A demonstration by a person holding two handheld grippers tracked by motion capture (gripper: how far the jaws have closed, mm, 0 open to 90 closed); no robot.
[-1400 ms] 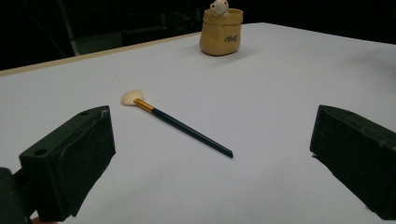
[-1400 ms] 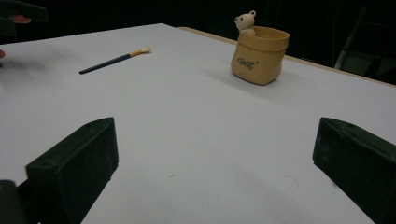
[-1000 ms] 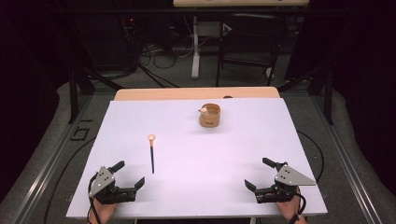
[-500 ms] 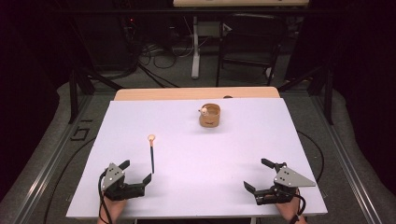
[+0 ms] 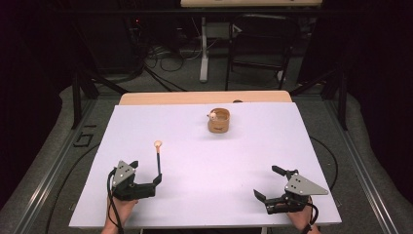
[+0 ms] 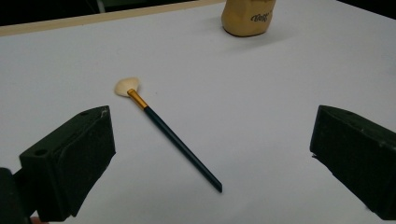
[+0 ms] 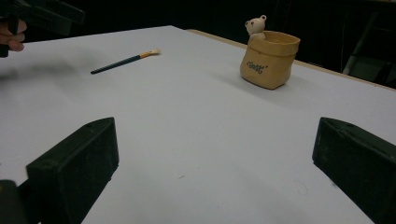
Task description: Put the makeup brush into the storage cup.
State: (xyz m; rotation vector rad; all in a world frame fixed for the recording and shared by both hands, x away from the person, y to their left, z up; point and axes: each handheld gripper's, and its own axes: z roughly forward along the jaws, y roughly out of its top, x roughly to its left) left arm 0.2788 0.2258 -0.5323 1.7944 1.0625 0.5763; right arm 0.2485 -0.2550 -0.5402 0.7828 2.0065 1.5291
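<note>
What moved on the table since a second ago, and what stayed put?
The left gripper slid toward the middle of the table, up to the near end of the thin dark-handled brush with the pale tip. Its jaws are open and it has not grasped the brush. The right gripper stayed open at its corner. The brush and the tan sack-shaped pot with a small bear lie where they were on the white table.

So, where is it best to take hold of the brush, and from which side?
Probably the middle of the dark handle of the brush, from above with the left claw open across it. The brush lies flat and thin; its soft bristles point away.
</note>
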